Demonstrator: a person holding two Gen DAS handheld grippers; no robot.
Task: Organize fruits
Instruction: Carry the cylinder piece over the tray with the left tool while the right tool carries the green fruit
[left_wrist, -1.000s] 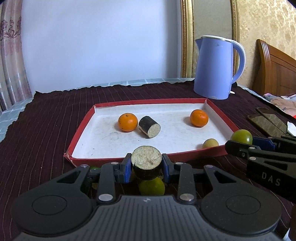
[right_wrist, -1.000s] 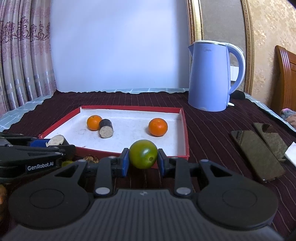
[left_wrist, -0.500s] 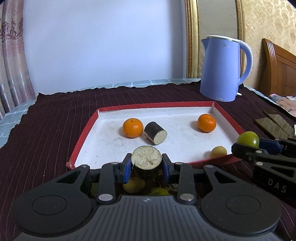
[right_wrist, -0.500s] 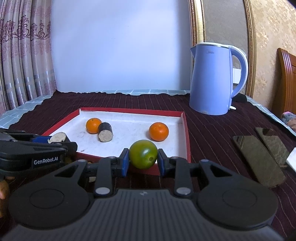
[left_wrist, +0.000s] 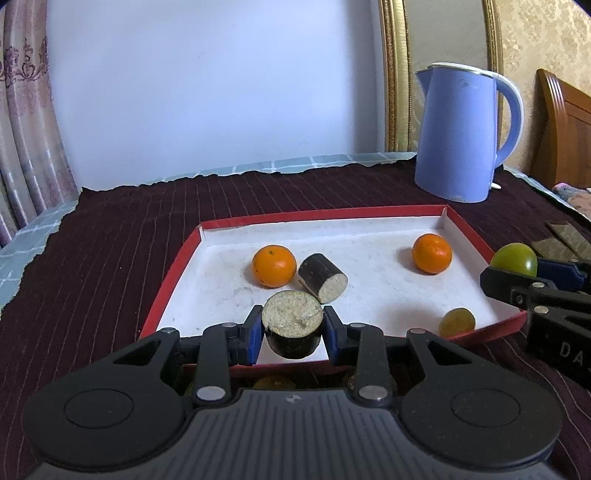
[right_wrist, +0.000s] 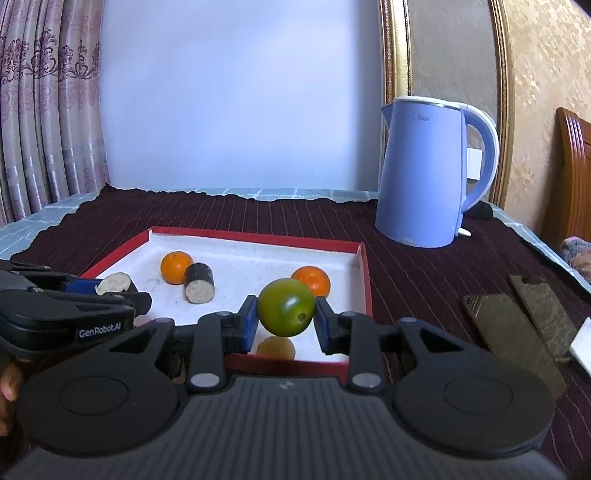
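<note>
A red-rimmed tray with a white floor lies on the dark cloth. My left gripper is shut on a dark-skinned sugarcane piece, held just over the tray's near rim. My right gripper is shut on a green round fruit, also above the near rim; it shows at the right in the left wrist view, green fruit. In the tray lie two oranges, another sugarcane piece and a small yellowish fruit.
A blue kettle stands behind the tray to the right. Two dark phones lie on the cloth at the right. More fruit sits partly hidden under my left gripper, in front of the tray. A wooden headboard stands far right.
Both grippers have moved forward and slightly up toward the tray with their fruit still held. The tray now looks nearer and the held pieces hang over its near rim.
</note>
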